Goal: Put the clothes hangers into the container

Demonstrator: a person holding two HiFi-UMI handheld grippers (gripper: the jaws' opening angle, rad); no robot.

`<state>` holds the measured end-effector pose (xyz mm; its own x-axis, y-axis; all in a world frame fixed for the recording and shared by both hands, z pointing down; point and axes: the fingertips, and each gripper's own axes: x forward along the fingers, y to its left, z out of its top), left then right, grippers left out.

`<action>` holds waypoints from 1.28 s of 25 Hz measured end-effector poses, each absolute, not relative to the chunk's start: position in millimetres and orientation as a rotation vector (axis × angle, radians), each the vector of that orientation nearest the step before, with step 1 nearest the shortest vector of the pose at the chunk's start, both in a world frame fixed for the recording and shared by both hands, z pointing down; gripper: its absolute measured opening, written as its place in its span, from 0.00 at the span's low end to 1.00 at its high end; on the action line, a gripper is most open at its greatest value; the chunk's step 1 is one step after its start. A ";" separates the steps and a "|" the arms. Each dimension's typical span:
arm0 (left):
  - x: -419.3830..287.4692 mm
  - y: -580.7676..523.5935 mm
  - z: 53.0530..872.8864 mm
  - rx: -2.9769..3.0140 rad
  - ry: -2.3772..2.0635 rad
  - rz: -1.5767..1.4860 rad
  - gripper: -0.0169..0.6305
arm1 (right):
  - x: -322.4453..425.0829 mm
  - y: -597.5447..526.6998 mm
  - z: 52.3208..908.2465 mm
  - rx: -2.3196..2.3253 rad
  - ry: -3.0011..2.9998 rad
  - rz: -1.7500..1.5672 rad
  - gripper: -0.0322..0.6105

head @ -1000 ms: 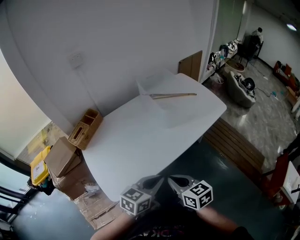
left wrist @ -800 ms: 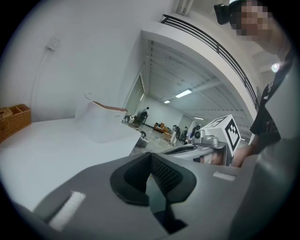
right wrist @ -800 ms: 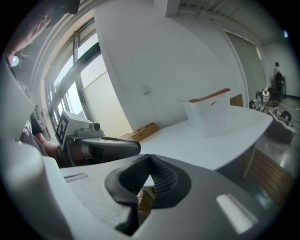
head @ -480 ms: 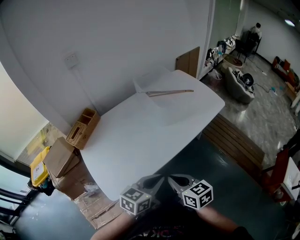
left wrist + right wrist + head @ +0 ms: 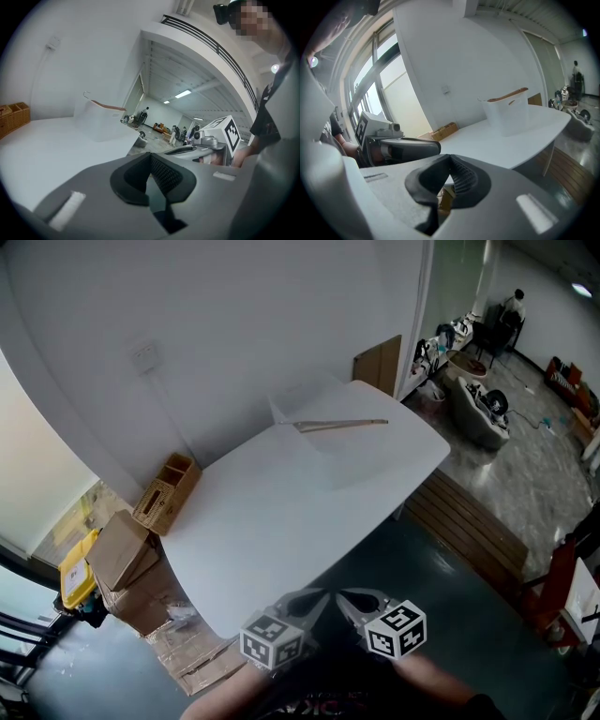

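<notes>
Almost nothing changes over the last second: the left gripper (image 5: pixel 302 606) and right gripper (image 5: pixel 361 607) stay low by the near edge of the white table (image 5: pixel 281 521), each with jaws pressed together on nothing. The wooden hanger (image 5: pixel 342 425) sits at the rim of the translucent container (image 5: pixel 323 454) at the far end (how deep, I cannot tell). No hanger lies loose, so the task looks done or idle.

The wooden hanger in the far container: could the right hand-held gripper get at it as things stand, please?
Probably yes: the hanger lies uncovered atop the container, and nothing stands on the table between. The right hand-held gripper is shut and sits off the near edge, a long reach away.
</notes>
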<state>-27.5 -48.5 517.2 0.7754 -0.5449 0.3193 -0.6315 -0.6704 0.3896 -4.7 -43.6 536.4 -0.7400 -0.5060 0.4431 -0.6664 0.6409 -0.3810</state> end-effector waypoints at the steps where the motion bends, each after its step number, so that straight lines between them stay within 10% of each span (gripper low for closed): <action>1: -28.3 -48.2 516.9 2.482 -0.885 0.242 0.03 | -5.2 -43.5 536.3 0.942 -2.568 0.769 0.05; 32: -21.7 -75.0 528.6 2.466 -0.869 0.266 0.03 | -0.5 -70.5 547.9 0.926 -2.556 0.796 0.05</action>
